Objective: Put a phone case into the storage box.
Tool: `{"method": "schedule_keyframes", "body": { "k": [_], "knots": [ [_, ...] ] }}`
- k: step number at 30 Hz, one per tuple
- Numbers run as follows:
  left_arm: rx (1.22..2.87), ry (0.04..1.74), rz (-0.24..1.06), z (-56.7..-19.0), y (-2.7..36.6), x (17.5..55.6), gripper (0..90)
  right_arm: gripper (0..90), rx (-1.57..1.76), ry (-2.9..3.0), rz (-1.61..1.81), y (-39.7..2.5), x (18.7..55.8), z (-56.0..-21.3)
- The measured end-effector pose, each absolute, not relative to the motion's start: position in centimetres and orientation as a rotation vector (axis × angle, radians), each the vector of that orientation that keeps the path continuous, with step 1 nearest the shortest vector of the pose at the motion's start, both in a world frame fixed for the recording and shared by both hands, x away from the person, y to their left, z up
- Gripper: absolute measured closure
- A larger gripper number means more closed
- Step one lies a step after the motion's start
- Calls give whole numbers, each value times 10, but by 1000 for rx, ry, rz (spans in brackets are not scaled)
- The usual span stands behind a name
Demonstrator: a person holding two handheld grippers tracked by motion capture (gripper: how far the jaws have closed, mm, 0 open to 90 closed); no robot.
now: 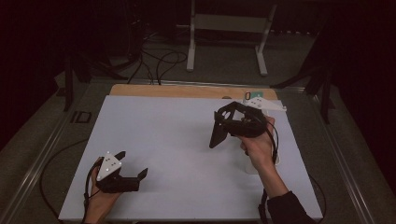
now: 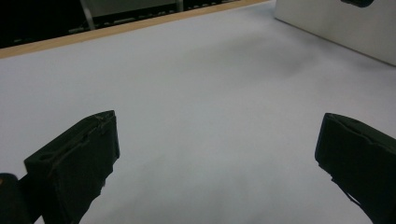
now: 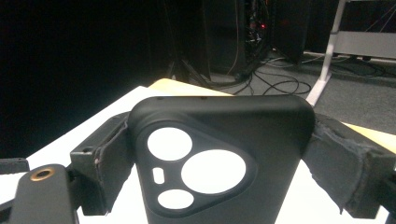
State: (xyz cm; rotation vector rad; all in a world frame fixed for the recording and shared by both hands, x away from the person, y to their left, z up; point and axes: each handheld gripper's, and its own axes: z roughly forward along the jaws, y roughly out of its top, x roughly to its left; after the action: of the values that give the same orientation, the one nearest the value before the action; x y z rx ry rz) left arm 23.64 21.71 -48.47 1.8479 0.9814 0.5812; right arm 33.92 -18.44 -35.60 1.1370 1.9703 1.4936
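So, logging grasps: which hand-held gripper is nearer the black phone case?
Right hand-held gripper: its jaws clamp the black phone case. Left hand-held gripper sits open, far across the table.

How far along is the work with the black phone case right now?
Done: the right gripper has the black phone case clamped between its jaws and lifted above the white table. In hand: holding it. The left gripper rests open, holding nothing. Left: setting the case down somewhere, probably.

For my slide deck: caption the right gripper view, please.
Right gripper fingers clamp a black phone case above the white table.
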Motion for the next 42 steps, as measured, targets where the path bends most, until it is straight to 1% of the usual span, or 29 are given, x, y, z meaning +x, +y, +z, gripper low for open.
{"method": "schedule_keyframes", "body": {
  "k": [42],
  "knots": [
    [1826, 992, 606, -484, 219, 235, 4, 136, 1148, 1898, 1379, -205, 382, -342]
  ]
}}
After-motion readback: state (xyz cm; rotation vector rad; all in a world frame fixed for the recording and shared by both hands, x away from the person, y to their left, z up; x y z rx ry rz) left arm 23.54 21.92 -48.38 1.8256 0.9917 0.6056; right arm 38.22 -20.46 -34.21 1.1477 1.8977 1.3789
